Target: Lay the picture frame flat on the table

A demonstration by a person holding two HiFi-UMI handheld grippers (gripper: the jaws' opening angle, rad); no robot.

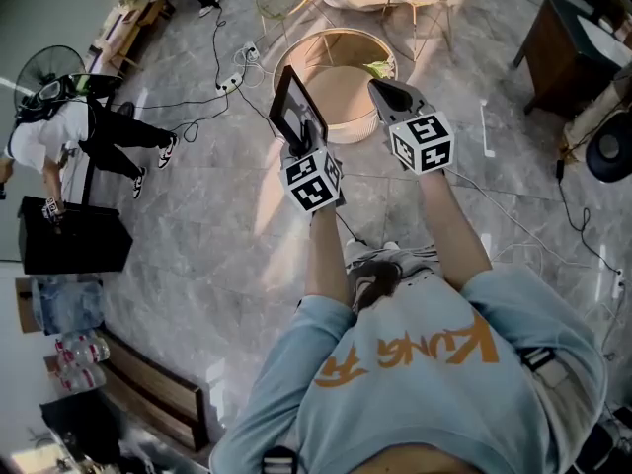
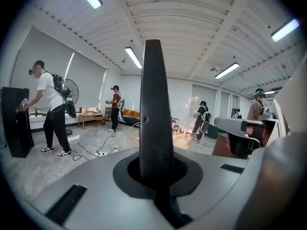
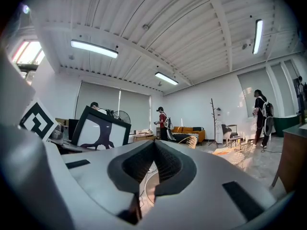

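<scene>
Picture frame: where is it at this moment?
In the head view, the picture frame is gripped in the left tool, near the middle, over the left edge of the round table; the right tool is close on its right.

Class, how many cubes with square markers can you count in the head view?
2. One cube sits on the left gripper holding the picture frame; the other on the right gripper. None looks hidden.
</scene>
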